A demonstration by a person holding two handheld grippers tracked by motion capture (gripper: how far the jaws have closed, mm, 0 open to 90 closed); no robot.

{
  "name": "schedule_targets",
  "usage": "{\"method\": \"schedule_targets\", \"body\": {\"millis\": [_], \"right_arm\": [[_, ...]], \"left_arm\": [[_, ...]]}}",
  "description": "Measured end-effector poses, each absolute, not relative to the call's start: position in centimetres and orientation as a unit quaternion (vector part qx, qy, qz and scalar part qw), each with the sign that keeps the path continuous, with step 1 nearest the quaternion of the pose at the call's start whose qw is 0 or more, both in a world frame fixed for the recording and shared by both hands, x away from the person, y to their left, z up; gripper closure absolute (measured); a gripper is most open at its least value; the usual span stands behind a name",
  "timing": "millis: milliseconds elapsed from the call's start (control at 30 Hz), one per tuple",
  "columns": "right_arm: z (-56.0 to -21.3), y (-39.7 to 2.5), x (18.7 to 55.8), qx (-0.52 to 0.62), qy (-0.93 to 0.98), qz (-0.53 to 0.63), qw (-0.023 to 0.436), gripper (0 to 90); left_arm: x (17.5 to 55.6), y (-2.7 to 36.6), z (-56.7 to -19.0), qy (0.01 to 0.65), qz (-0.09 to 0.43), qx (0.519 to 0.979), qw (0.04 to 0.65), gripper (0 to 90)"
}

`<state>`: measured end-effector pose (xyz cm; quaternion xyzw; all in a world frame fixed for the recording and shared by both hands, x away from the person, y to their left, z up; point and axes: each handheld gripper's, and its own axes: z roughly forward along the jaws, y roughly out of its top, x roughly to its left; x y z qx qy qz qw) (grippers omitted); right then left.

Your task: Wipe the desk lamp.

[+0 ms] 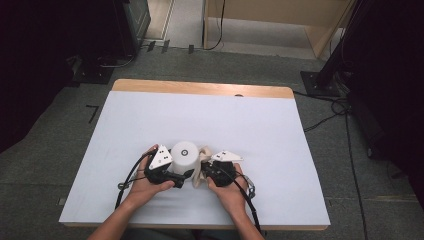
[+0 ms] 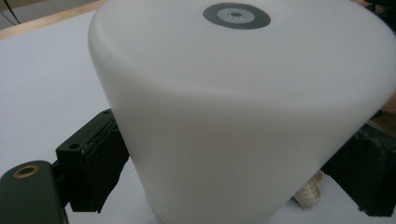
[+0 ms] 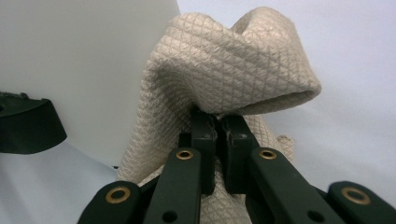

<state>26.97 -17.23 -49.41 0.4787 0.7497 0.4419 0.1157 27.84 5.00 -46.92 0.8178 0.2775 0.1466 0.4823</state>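
Item: white cylinder [image 1: 184, 156], matte, upright on the white table [image 1: 150, 125], near the table's front edge and roughly centred across it; flat top carried a grey ring mark with a small dark centre; in the left claw view the cylinder [image 2: 243, 112] stood between the two black jaws, one jaw against its lower side on each flank.

Item: left claw [image 1: 183, 174], held in the person's left hand [image 1: 147, 182], grey three-cornered plate on top, cable trailing toward the front edge; jaws pinched the cylinder low on its body.

Item: beige cloth [image 1: 202, 167], quilted in a small diamond pattern, bunched just beside the cylinder on its right; in the right claw view the cloth [image 3: 233, 70] rose in a rumpled fold above the jaw tips, its left edge against the white wall of the cylinder [image 3: 84, 60].

Item: right claw [image 3: 218, 122], held in the person's right hand [image 1: 227, 190], grey plate on top, cable running back along the forearm; jaws pressed nearly together with a fold of the cloth nipped between the tips.

Item: table, white top with a wooden strip along the far edge, standing on grey carpet [image 1: 45, 150]; dark stands and cables lay on the floor beyond it.
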Motion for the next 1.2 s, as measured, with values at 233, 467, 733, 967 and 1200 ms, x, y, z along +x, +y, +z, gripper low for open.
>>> {"method": "schedule_targets", "body": {"millis": [233,467,733,967,1200], "right_arm": [[-49.6,-17.2,26.9,0.484,0.747,0.440,0.120,85.5],[-49.6,-17.0,26.8,0.487,0.744,0.440,0.125,85.5],[-49.5,-17.0,26.8,0.485,0.744,0.442,0.125,85.2],[-48.7,-17.1,26.4,0.472,0.738,0.462,0.137,85.3],[-46.6,-17.6,25.7,0.458,0.721,0.495,0.161,85.4]], "left_arm": [[26.9,4.5,-46.1,0.308,0.175,0.795,0.493,3.5],[26.3,2.8,-46.1,0.362,0.198,0.781,0.468,0.0],[26.6,3.5,-46.1,0.342,0.195,0.791,0.469,8.4],[27.5,4.8,-46.4,0.277,0.163,0.805,0.498,8.7],[28.3,5.3,-46.6,0.218,0.132,0.819,0.514,8.7]]}}
